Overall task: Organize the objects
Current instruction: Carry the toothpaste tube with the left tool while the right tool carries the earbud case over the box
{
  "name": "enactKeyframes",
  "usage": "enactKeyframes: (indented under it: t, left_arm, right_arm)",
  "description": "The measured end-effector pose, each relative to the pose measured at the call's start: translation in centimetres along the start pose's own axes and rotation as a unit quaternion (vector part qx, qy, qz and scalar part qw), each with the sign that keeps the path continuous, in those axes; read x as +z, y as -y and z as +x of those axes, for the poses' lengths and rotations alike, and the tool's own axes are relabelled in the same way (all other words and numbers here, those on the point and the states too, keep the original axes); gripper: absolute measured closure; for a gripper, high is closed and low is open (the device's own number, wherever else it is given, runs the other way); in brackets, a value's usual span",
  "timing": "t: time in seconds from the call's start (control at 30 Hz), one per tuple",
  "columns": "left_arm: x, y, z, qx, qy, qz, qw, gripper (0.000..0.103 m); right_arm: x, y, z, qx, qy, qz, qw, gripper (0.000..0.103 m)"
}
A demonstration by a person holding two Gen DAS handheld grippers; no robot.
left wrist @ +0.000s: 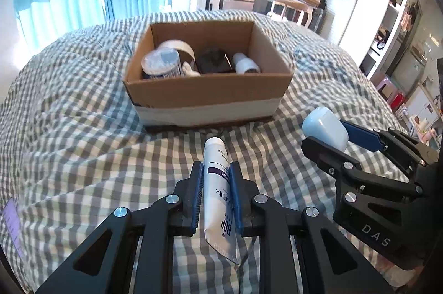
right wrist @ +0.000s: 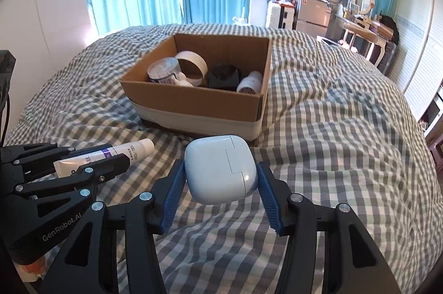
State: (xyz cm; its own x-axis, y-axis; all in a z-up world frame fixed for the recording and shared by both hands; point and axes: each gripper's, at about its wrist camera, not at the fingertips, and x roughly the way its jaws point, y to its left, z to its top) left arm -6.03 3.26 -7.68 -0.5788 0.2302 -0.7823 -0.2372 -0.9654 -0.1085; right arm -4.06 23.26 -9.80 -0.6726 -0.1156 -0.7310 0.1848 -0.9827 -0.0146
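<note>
Two items held at once, both clear of the checked bedding: left gripper jaws clamped across a white tube mid-body, cap forward, so it likely drops in nose-first; right gripper jaws clamped on the earbud case by its sides. Open box sits just ahead on the bed, already holding a jar, tape roll and bottle, so both loads probably go there next.

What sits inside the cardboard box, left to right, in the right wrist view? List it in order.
Inside the cardboard box: grey-lidded jar → tape roll → black object → white bottle. The small white thing by the jar overlaps the roll, so I leave it out.
</note>
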Motion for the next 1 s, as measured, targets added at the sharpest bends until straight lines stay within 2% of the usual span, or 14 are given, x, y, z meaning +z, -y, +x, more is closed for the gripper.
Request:
enactKeyframes:
  t: [0.23, 0.47, 0.77, 1.0]
  left_arm:
    - [1.2, -0.4, -2.9, 0.005, 0.035, 0.009, 0.9993, 0.084]
    - [3.8, -1.0, -3.8, 0.007, 0.051, 0.005, 0.9987, 0.084]
    - [8.8, -0.7, -3.7, 0.016, 0.071, 0.020, 0.9971, 0.084]
    - [12.9, -1.5, -1.9, 0.018, 0.079, 0.021, 0.9965, 0.084]
  right_arm:
    - [1.3, -1.1, -1.7, 0.006, 0.023, -0.011, 1.000, 0.051]
    - [3.5, -1.3, -2.3, 0.010, 0.035, -0.024, 0.999, 0.051]
    - [7.7, -0.6, -2.2, 0.019, 0.054, -0.027, 0.998, 0.051]
    - [11.4, 0.6, -0.8, 0.024, 0.059, -0.023, 0.998, 0.051]
